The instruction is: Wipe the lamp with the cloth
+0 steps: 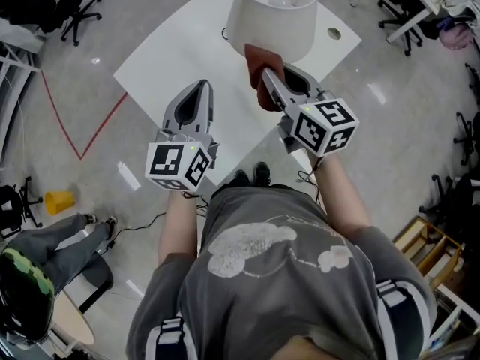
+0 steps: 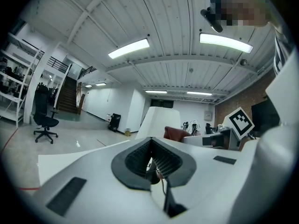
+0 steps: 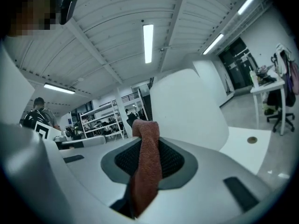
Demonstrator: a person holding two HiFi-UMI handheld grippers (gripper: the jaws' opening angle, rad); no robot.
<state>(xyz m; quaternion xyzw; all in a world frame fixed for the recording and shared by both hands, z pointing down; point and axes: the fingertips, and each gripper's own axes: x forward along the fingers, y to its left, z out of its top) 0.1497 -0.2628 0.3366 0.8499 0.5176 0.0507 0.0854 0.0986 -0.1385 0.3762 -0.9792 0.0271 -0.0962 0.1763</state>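
Tightly pinched between the jaws of the right gripper [image 3: 145, 143] is a rust-red cloth [image 3: 147, 164]. One folded end stands up past the jaw tips and the rest hangs back over the gripper's body. In the head view the right gripper [image 1: 268, 77] points at the lamp [image 1: 270, 17], and the cloth [image 1: 262, 60] lies at the near lower rim of its white shade. Whether cloth and shade actually touch cannot be told. From the right gripper view the lamp [image 3: 187, 106] rises just behind the cloth and to its right.

The left gripper [image 2: 151, 143] has its jaws closed together with nothing between them. It hangs nearer the person than the lamp, off to the shade's left, well apart from it [image 1: 201, 88].

The lamp stands on a white table [image 1: 180, 47], with a bulb [image 1: 280, 1] visible down inside the shade. A small round hole [image 1: 334, 33] sits in the tabletop just right of the lamp. On the floor far left of the lamp run a red tape line [image 1: 97, 130] and a yellow object [image 1: 58, 199].
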